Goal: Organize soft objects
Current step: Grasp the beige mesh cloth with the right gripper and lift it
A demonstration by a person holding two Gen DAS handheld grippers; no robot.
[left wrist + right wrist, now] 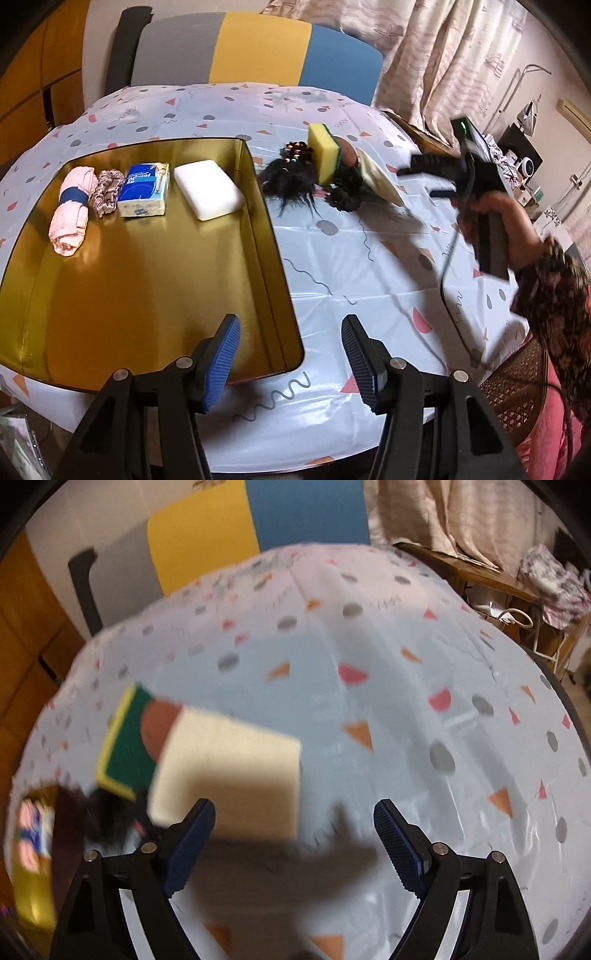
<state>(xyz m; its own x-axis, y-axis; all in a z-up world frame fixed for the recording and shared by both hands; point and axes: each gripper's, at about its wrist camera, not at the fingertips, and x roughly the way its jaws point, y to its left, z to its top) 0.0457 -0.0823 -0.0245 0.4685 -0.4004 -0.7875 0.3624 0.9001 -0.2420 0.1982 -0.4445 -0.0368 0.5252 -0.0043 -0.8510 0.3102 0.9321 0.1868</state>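
Right gripper (293,843) is wide open and empty, low beside the cream pad (236,775) in the pile outside the tray (273,236). Pad should be straddled squarely before squeezing; left gripper (291,363) is parked open too.

Two fisheye wrist views, both angled steeply down over one tabletop (369,258).

The left view looks from the near edge between its blue-padded fingers (225,354), with the gold rectangular tin tray (147,277) close below on the left. The blurred right view sits nearer the patterned plastic cloth. Both take in the yellow-and-green sponge (324,151) (125,746), the cream flat pad (380,177) (229,768) and the striped chair back (258,48) (199,535).
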